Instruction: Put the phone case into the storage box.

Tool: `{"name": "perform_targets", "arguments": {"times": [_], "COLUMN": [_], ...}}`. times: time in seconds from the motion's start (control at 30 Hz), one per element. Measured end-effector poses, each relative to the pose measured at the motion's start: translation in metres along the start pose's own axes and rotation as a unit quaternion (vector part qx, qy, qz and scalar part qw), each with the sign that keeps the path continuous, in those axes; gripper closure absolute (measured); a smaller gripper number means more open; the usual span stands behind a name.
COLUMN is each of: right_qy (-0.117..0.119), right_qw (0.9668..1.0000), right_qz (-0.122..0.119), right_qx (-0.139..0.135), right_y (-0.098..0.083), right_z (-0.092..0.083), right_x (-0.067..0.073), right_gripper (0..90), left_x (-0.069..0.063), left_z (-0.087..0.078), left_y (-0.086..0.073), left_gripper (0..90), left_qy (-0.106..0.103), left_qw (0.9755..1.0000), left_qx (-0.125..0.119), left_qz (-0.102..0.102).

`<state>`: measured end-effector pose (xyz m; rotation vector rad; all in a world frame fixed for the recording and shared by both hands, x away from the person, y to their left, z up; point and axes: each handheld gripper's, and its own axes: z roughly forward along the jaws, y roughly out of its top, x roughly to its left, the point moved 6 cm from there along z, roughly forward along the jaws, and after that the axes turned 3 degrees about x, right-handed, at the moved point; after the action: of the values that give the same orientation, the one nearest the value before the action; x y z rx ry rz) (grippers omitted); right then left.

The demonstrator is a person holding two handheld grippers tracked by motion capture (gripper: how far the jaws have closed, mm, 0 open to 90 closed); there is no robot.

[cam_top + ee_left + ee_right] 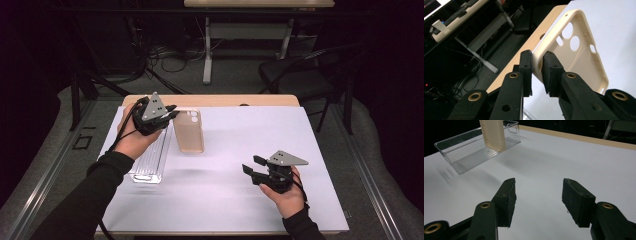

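A beige phone case (189, 132) hangs above the white table, lifted by one corner of its rim. My left gripper (169, 114) is shut on that rim near the camera cutouts. In the left gripper view the two black pads pinch the case (579, 57) wall where my left gripper (537, 57) closes. My right gripper (252, 166) rests low over the table's front right, open with nothing between its jaws. In the right gripper view my right gripper (539, 188) faces bare white surface, with the case (494, 135) hanging farther off.
A clear plastic tray (150, 160) lies on the white mat (240, 145) under my left hand, and the tray (474, 152) sits just behind the hanging case. The wooden table edge (225, 100) runs along the back. A dark chair (300, 75) and a desk leg (207, 50) stand beyond.
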<state>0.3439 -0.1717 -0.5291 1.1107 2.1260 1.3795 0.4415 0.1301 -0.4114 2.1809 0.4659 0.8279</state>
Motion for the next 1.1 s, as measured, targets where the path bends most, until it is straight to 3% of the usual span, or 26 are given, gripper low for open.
{"name": "perform_targets", "arguments": {"times": [0.2,0.4,0.77,0.93,1.1], "right_qy": [-0.018,-0.022,-0.045,-0.039,-0.037], "right_qw": [0.9997,0.9995,0.9989,0.9991,0.9992], "right_qz": [-0.015,-0.020,-0.009,-0.011,-0.009], "right_qx": [0.007,0.013,0.009,0.012,0.012], "right_y": [-0.002,-0.006,-0.006,-0.007,-0.008], "right_z": [0.000,0.002,0.000,0.000,-0.001], "right_x": [-0.001,-0.001,-0.004,-0.003,-0.002], "right_gripper": [33.8,24.9,11.4,0.8,0.0], "left_x": [0.011,0.021,0.045,0.057,0.069], "left_z": [0.001,0.000,-0.008,-0.013,-0.016], "left_y": [-0.001,-0.001,-0.003,-0.003,-0.003], "left_gripper": [79.0,79.0,79.0,79.0,79.0], "left_qy": [0.007,0.014,0.040,0.055,0.068], "left_qw": [0.9999,0.9998,0.9991,0.9983,0.9974], "left_qx": [-0.007,-0.009,-0.013,-0.016,-0.020], "left_qz": [-0.005,-0.007,-0.012,-0.011,-0.012]}}
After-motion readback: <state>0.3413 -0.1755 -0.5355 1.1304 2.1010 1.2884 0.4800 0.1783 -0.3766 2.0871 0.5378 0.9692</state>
